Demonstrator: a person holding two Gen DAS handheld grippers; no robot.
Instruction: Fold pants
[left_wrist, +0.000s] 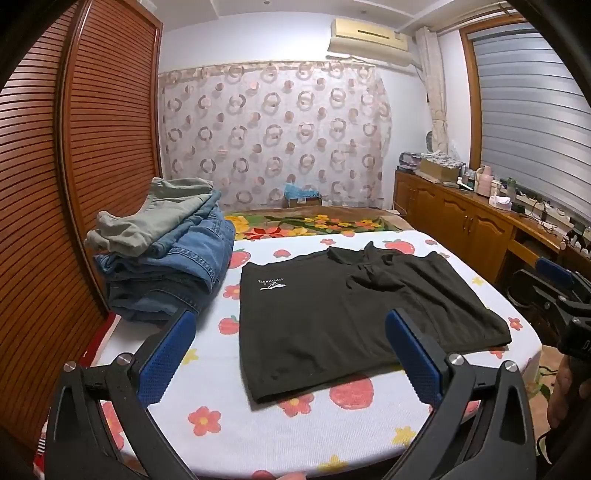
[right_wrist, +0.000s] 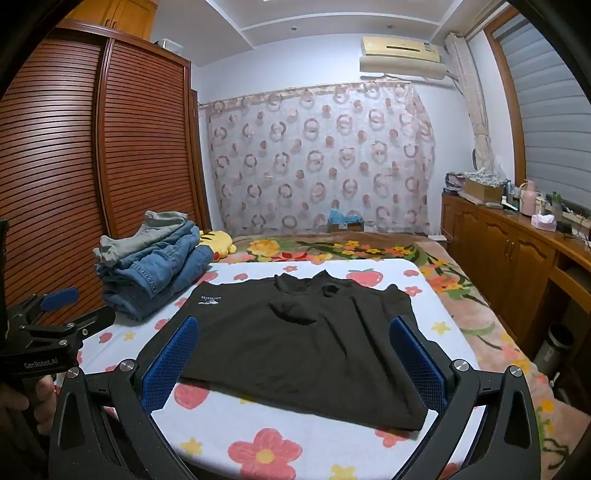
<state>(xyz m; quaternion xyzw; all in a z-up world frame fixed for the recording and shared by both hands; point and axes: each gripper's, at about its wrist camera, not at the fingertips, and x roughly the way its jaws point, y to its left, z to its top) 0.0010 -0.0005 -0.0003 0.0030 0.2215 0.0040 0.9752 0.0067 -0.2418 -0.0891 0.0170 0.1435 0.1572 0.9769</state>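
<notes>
Pants (left_wrist: 354, 314), black, lie flat on the strawberry-print surface (left_wrist: 221, 417), already doubled over by the look of it, long axis running left to right across the scene, with a small white logo (left_wrist: 271, 284) near the far-left corner and a bunched, rumpled part (right_wrist: 314, 295) along the far edge. Left claw (left_wrist: 291, 354) is released, pads wide apart, nothing between them but air; it hangs just short of the near edge, over the left half of the cloth. Right claw (right_wrist: 295, 358) is likewise released and empty, framing the near edge from the right half, pointed a bit down at it. So the pants sit straight ahead and just beyond both claws; left claw is nearer the logo end, right claw nearer the right end, and my guess is each takes its own near corner for a fold away toward the far side. A stack of jeans (left_wrist: 166, 258) sits at far left, close to the pants but not touching. Hard to read: which end is waistband and which is legs, how many layers are in the fold, and whether the near-right corner (right_wrist: 413, 421) is a hem. The near rim of the surface is cut off by the claw frames.
</notes>
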